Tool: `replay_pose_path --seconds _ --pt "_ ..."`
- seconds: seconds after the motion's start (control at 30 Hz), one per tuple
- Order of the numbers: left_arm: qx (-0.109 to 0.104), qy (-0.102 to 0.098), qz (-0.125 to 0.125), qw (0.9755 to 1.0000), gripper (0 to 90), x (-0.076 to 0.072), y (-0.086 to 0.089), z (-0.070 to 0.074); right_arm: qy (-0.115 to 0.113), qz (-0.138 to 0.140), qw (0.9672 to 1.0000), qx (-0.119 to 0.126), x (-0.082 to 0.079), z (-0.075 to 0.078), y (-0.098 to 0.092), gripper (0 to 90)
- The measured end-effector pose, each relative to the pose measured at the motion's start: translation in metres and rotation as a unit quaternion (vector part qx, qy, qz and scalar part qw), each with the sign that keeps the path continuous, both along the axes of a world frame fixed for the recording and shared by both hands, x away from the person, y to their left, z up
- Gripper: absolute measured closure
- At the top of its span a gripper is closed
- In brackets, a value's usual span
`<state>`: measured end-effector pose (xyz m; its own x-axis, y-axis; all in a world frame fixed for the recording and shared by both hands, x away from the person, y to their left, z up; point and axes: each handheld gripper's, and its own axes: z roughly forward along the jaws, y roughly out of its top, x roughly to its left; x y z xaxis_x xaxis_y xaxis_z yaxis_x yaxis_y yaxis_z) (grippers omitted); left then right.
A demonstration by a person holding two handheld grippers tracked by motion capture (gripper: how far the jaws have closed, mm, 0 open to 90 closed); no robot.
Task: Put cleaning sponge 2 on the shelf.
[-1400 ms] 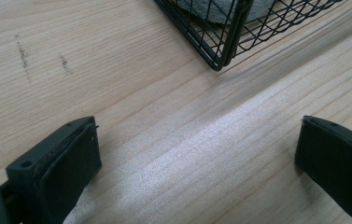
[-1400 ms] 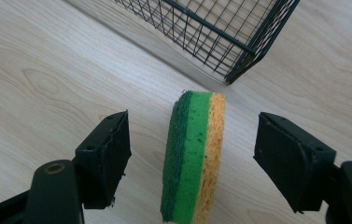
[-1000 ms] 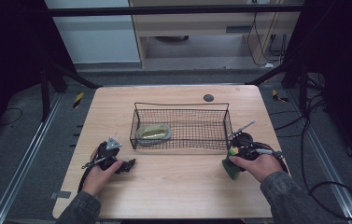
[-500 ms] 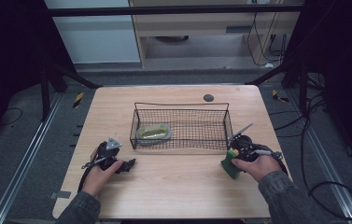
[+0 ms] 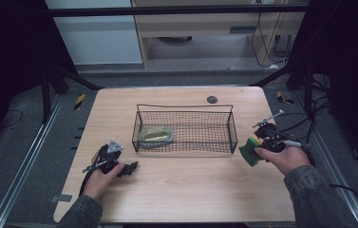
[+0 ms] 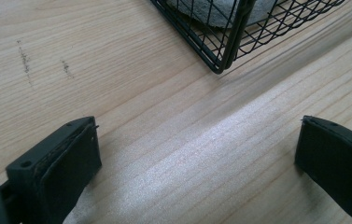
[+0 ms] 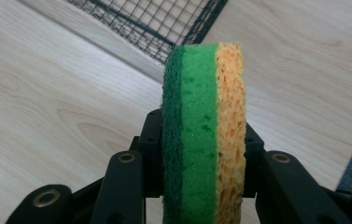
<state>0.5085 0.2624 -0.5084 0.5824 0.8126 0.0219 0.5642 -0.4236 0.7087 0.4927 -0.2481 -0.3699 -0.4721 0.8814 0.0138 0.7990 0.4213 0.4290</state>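
A green and yellow sponge [image 5: 248,152] stands on edge between the jaws of my right gripper [image 5: 252,148], which is shut on it just off the right end of the black wire basket [image 5: 183,106]. In the right gripper view the sponge [image 7: 204,130] is pinched flat side to flat side above the wooden table, with the basket's corner behind it. My left gripper [image 5: 130,168] rests low on the table in front of the basket's left near corner. Its jaws are open in the left gripper view [image 6: 197,140], with bare wood between them.
Inside the basket's left end lies a grey-rimmed dish with something yellow-green in it [image 5: 156,134]. A small dark disc [image 5: 211,99] sits on the table behind the basket. The table's right edge [image 5: 281,142] runs close to my right hand. The basket's corner [image 6: 220,65] is near the left gripper.
My right hand has lifted the sponge off the table and carried it to the right and a little away from me. The left hand has stayed where it was.
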Motion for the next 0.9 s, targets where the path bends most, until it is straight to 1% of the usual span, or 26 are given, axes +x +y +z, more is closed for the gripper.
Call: replay_pose_path --seconds 0.17,0.3,0.37,0.47,0.53,0.57,0.63,0.7,0.8,0.9 --pt "0.000 0.000 0.000 1.0000 0.0 0.000 0.000 0.000 -0.014 0.000 0.9999 0.001 0.009 0.008 -0.007 64.4" --pt "0.000 0.000 0.000 1.0000 0.0 0.000 0.000 0.000 -0.031 0.000 0.9995 -0.001 0.018 0.015 -0.008 64.4" --pt "0.000 0.000 0.000 1.0000 0.0 0.000 0.000 0.000 -0.043 0.001 0.9991 -0.004 0.024 0.021 -0.009 64.4" --pt "0.000 0.000 0.000 1.0000 0.0 0.000 0.000 0.000 -0.055 0.001 0.9985 -0.005 0.031 0.030 -0.009 64.4" --pt "0.000 0.000 0.000 1.0000 0.0 0.000 0.000 0.000 -0.066 0.003 0.9978 -0.010 0.038 0.038 -0.009 64.4" --pt "-0.004 0.000 0.003 1.0000 0.0 0.000 0.000 0.000 -0.068 0.002 0.9976 -0.011 0.039 0.041 -0.008 64.4" --pt "-0.003 -0.001 0.002 1.0000 0.0 0.000 0.000 0.000 -0.076 0.001 0.9970 -0.015 0.045 0.048 -0.007 64.4" --pt "-0.003 -0.001 0.002 1.0000 0.0 0.000 0.000 0.000 -0.083 0.002 0.9963 -0.021 0.049 0.051 -0.004 64.4" --pt "-0.003 -0.001 0.002 1.0000 0.0 0.000 0.000 0.000 -0.087 0.005 0.9957 -0.032 0.053 0.053 0.002 64.5" --pt "-0.002 -0.001 0.001 1.0000 0.0 0.000 0.000 0.000 -0.092 0.007 0.9952 -0.034 0.055 0.058 0.006 64.5"
